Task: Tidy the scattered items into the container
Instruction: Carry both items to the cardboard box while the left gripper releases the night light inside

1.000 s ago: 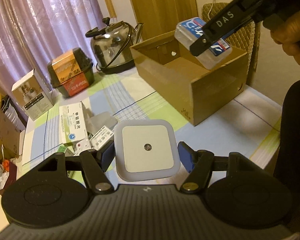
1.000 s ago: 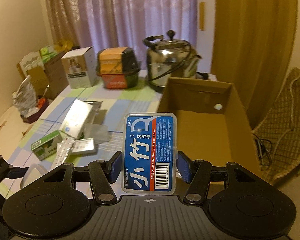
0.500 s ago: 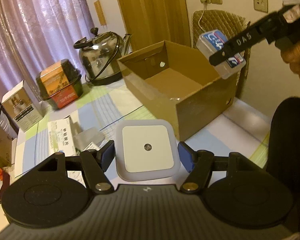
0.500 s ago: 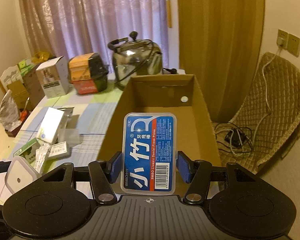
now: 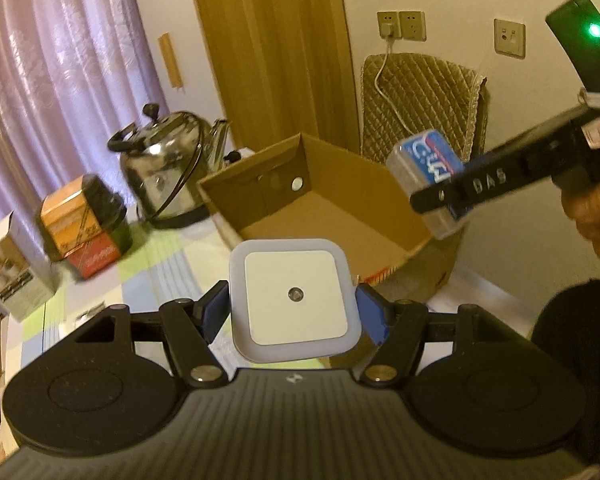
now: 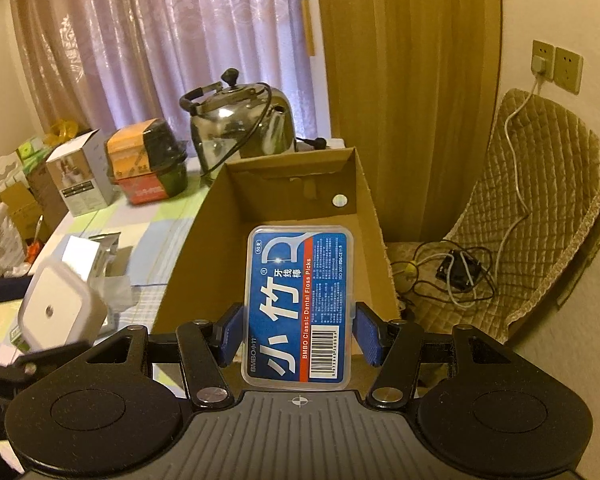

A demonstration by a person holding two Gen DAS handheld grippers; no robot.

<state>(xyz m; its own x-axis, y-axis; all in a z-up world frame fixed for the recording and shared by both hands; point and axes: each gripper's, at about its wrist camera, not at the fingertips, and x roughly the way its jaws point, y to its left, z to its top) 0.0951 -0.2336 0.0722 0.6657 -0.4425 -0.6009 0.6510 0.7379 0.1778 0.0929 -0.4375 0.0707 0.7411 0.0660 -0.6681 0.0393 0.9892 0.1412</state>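
The open brown cardboard box [image 6: 300, 248] sits on the checked tablecloth, its long axis running straight away from my right gripper [image 6: 298, 334], with the far wall and its small round silver sticker dead ahead. My right gripper is pinching the clear plastic case of dental floss picks with a blue label [image 6: 300, 306] by its long sides, the case's length lined up with the box's length. In the right wrist view the case hangs over the near end of the box, and the box floor visible beyond it is bare, so I judge a drop forward and down would land it inside.

My left gripper [image 5: 292, 312] is clamped on the white square night light with a small round sensor in its middle [image 5: 294, 300]. From that side the box lies ahead and slightly to the right, its near corner just past the light; I'd say the light is short of the rim.

So my right hand is the nearer one and should release first. Beyond the box stands a shiny steel kettle [image 6: 240, 128], and more scattered small packets [image 6: 96, 256] lie on the cloth to the left.
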